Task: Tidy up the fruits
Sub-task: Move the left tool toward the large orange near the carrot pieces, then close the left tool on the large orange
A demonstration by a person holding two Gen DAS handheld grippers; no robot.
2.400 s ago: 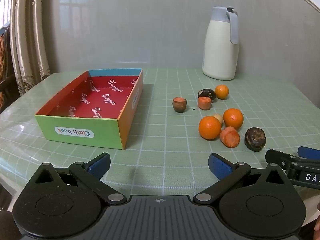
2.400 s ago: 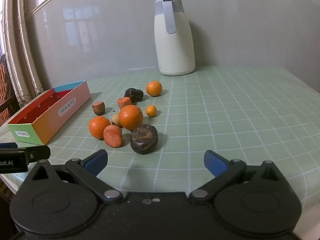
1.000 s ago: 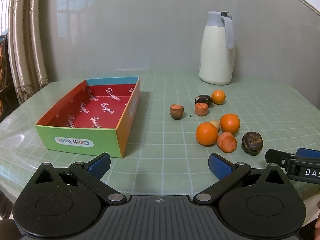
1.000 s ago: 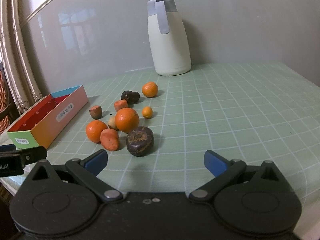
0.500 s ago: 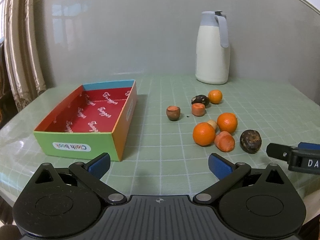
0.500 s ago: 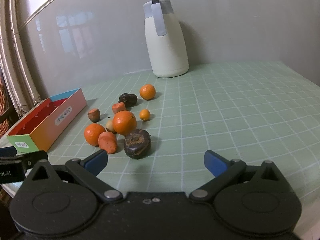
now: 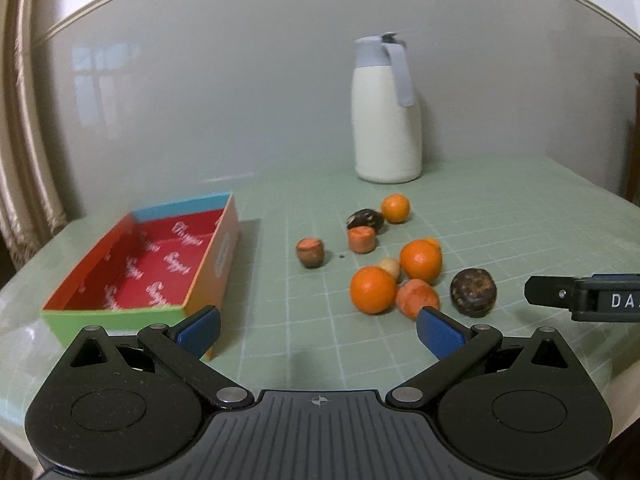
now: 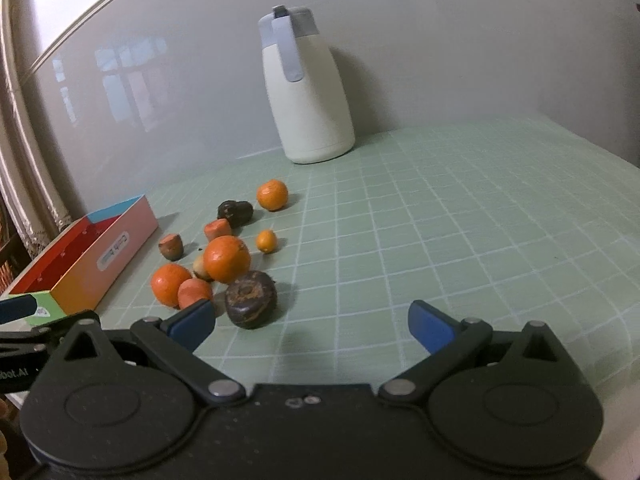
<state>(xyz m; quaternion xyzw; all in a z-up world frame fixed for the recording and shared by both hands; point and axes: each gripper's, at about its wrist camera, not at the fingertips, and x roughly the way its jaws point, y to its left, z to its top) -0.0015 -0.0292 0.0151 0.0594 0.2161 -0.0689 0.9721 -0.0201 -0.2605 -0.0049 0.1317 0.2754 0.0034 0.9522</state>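
Note:
Several fruits lie loose on the green checked tablecloth: oranges (image 7: 373,289) (image 8: 226,259), reddish-orange pieces (image 7: 417,297), and a dark brown fruit (image 7: 473,291) (image 8: 250,299) nearest the front. An open coloured box (image 7: 140,268) (image 8: 84,254) with a red inside stands to their left and holds nothing. My left gripper (image 7: 318,335) is open and empty, low over the table's front between box and fruits. My right gripper (image 8: 310,326) is open and empty, just right of the dark fruit.
A white thermos jug (image 7: 386,114) (image 8: 306,88) stands at the back by the grey wall. Curtains (image 7: 24,128) hang at the left. The table's front edge is close below both grippers.
Both grippers have moved forward and slightly right, so the fruits and box look nearer. Both stay open. No fruit has moved.

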